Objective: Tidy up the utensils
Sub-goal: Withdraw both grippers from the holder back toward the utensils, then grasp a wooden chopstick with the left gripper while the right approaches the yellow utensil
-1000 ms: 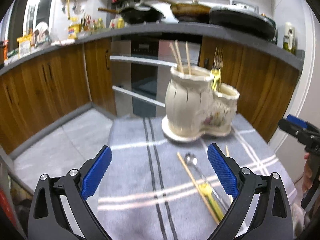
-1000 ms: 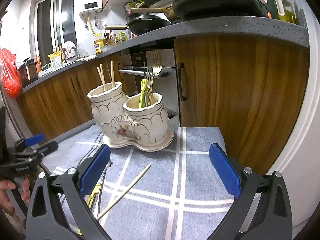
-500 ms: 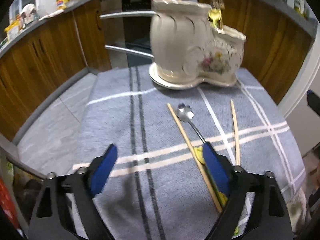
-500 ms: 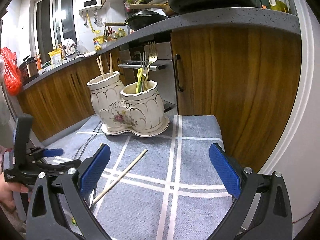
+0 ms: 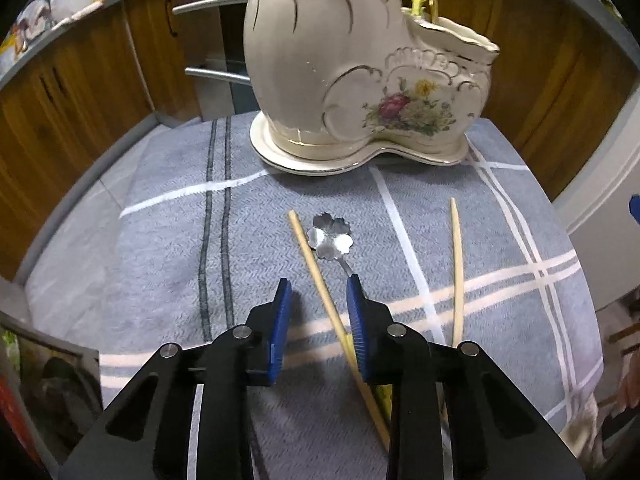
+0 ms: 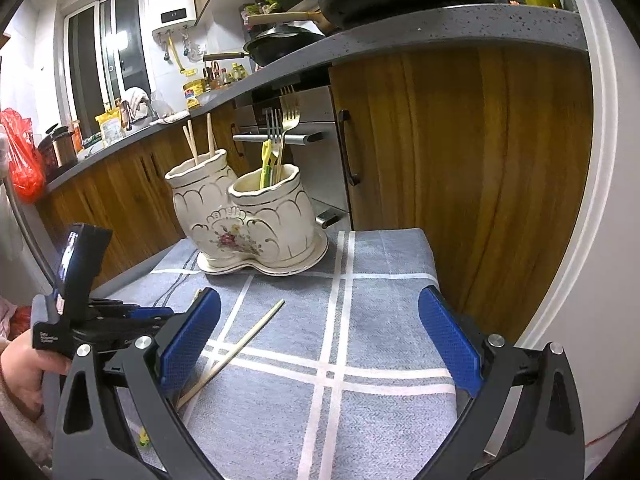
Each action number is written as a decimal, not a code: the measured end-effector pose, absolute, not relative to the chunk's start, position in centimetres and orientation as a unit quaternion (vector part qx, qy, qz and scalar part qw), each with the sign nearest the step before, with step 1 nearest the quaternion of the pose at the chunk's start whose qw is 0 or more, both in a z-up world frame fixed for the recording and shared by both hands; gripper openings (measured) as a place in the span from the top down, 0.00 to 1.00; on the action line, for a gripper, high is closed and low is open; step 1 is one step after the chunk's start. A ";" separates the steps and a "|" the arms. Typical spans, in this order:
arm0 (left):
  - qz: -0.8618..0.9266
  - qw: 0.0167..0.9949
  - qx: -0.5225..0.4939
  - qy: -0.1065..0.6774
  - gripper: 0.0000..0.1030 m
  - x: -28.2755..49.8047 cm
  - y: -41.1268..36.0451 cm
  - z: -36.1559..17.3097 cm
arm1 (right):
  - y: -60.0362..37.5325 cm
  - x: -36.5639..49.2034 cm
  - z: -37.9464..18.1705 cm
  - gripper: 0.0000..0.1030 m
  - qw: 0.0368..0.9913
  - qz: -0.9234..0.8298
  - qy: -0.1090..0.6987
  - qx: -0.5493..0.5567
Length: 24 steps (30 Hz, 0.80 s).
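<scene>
Two wooden chopsticks and a spoon lie on the grey checked cloth (image 5: 160, 220). My left gripper (image 5: 318, 286) points steeply down over the left chopstick (image 5: 310, 248), which runs between its blue pads. The jaws are closing, with a gap still showing on the left side. The flower-bowled spoon (image 5: 331, 237) lies just right of that chopstick, its yellow handle (image 5: 382, 394) under the right finger. The other chopstick (image 5: 457, 264) lies apart to the right. My right gripper (image 6: 319, 294) hovers open and empty above the cloth. The cream double holder (image 6: 248, 216) has chopsticks in one pot and forks in the other.
The holder (image 5: 360, 80) stands on its saucer at the cloth's far edge. Wooden cabinets (image 6: 460, 160) and an oven front rise right behind it, under a grey counter with pans. A hand (image 6: 20, 364) holds the left gripper at the near left. The cloth drops off at its right edge.
My left gripper has sunk toward the cloth and tipped downward, and its jaws have narrowed from wide open around the left chopstick. The right gripper has shifted only slightly closer.
</scene>
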<state>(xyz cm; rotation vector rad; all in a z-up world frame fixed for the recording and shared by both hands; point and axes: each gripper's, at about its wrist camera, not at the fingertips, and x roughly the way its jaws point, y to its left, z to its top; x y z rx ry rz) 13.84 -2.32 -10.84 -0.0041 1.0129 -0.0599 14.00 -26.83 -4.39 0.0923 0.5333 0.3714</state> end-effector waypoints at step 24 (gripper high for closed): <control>-0.054 0.883 0.022 0.466 0.95 11.1 0.9 -10.0 | -21.7 13.2 -6.0 0.07 0.915 0.245 0.320 0.005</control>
